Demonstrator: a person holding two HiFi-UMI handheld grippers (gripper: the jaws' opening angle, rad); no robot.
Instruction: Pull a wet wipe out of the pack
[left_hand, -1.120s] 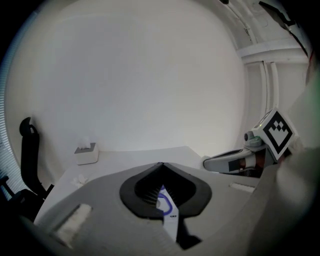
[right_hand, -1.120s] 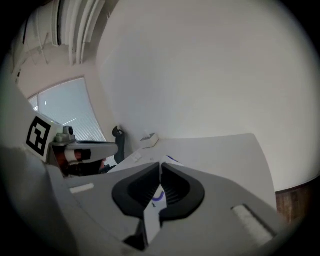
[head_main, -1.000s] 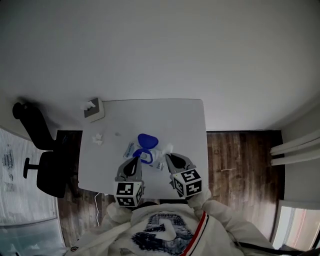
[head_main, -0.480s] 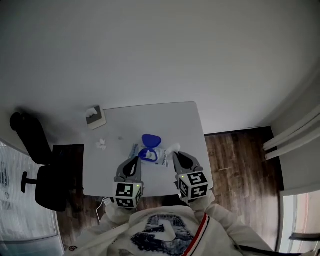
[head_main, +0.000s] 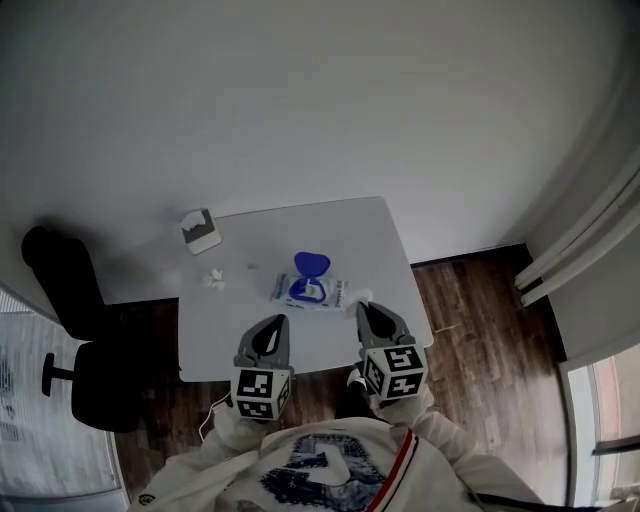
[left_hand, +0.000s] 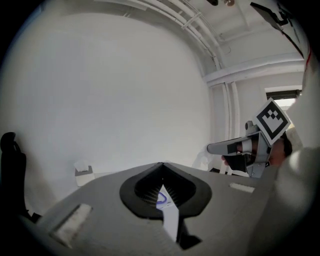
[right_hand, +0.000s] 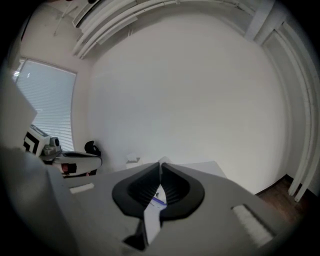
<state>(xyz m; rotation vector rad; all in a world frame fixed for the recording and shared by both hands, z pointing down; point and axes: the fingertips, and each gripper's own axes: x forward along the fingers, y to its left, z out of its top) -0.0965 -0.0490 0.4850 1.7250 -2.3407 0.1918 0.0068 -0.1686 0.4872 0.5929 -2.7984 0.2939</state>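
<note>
The wet wipe pack (head_main: 312, 292) lies on the white table (head_main: 380, 230), its blue lid (head_main: 311, 264) flipped open. My right gripper (head_main: 362, 306) hovers just right of the pack's near corner, shut on a white wet wipe (head_main: 361, 296) that sticks out past its tips. The left gripper view shows that wipe (left_hand: 201, 161) hanging at the right gripper's tip. My left gripper (head_main: 277, 321) is shut with nothing in it, lifted off the table in front of the pack's left end. The pack (left_hand: 163, 200) shows through the gap behind its jaws.
A small box with white tissue (head_main: 202, 232) stands at the table's far left corner, and a crumpled white wipe (head_main: 213, 279) lies near the left edge. A black chair (head_main: 62, 283) stands left of the table. Wooden floor (head_main: 470, 300) lies to the right.
Both grippers have risen and drawn back from the pack toward the person. The wipe stayed in the right gripper's tips and has come away from the pack.
</note>
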